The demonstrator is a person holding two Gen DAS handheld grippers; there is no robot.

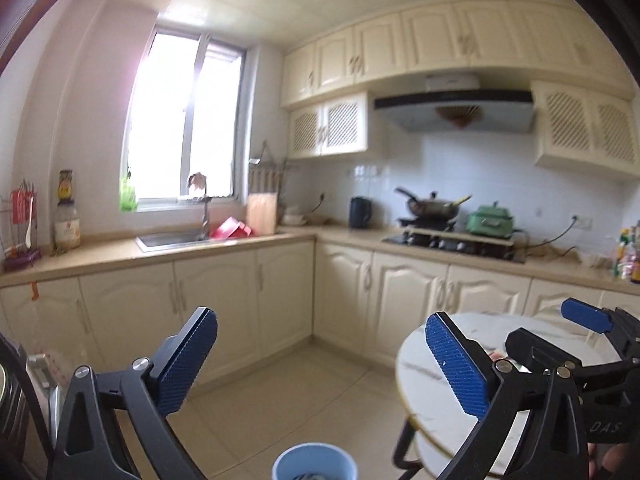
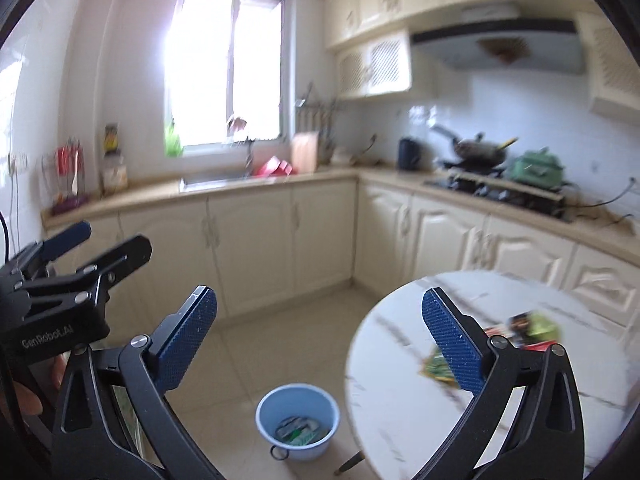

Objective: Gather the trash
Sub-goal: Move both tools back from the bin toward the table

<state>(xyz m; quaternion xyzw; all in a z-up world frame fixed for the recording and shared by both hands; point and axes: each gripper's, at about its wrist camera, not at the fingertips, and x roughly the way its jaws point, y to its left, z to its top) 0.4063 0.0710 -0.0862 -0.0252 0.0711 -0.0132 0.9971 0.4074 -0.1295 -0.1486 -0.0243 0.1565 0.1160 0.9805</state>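
Note:
A light blue bucket (image 2: pixel 297 420) stands on the floor left of a round white marble table (image 2: pixel 400 380); crumpled green and white wrappers (image 2: pixel 300 429) lie inside it. On the table lie a green wrapper (image 2: pixel 436 368) and a red, black and green wrapper (image 2: pixel 528 330). My right gripper (image 2: pixel 320 344) is open and empty, held above the floor and the table's left edge. My left gripper (image 1: pixel 320 364) is open and empty, above the bucket (image 1: pixel 314 462). The right gripper also shows in the left wrist view (image 1: pixel 560 328), over the table (image 1: pixel 440 400).
Cream kitchen cabinets (image 1: pixel 248 300) run along the far walls, with a sink (image 1: pixel 172 240), a stove with a wok (image 1: pixel 436 206) and a green pot (image 1: pixel 490 220). Tiled floor (image 1: pixel 288 400) lies between them and the table. A dark appliance (image 1: pixel 16 400) stands at left.

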